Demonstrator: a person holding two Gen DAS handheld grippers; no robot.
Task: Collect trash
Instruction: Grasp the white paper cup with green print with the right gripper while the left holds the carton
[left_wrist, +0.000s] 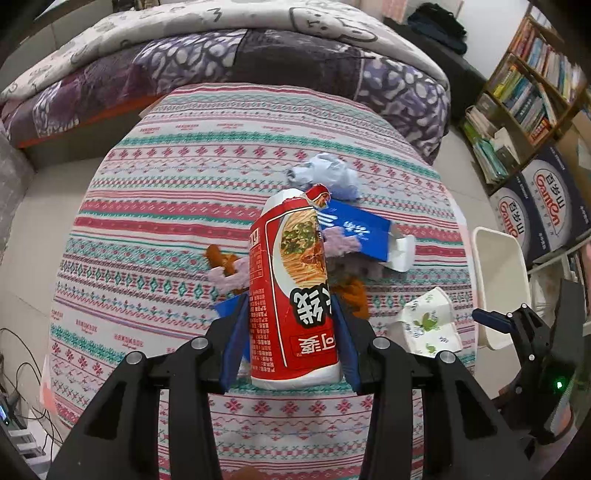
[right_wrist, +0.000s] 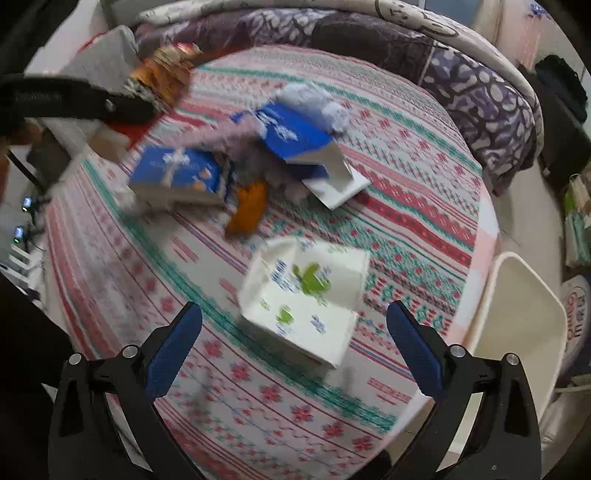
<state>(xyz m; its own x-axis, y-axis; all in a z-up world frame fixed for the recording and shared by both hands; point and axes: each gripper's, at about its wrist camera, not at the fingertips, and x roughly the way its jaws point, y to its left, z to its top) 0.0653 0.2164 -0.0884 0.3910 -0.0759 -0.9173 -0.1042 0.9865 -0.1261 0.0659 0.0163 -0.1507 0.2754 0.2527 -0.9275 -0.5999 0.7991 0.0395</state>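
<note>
My left gripper (left_wrist: 290, 306) is shut on a tall red noodle wrapper (left_wrist: 291, 266) and holds it upright above the round table's patterned cloth (left_wrist: 147, 192). Seen from the right wrist, that wrapper (right_wrist: 166, 70) is a blur at the top left. Left on the cloth are a blue carton (left_wrist: 354, 229), a crumpled pale-blue paper (left_wrist: 328, 177), orange scraps (left_wrist: 356, 295) and a second blue box (right_wrist: 177, 173). My right gripper (right_wrist: 294, 306) is open, hovering over a white box with green print (right_wrist: 314, 325), with its pads well clear of the sides.
A white bin (right_wrist: 517, 317) stands on the floor off the table's right edge, also the white bin (left_wrist: 498, 288) in the left wrist view. A bed with a purple quilt (left_wrist: 258, 55) lies behind the table. Bookshelves (left_wrist: 528, 85) and cartons (left_wrist: 543, 210) fill the right side.
</note>
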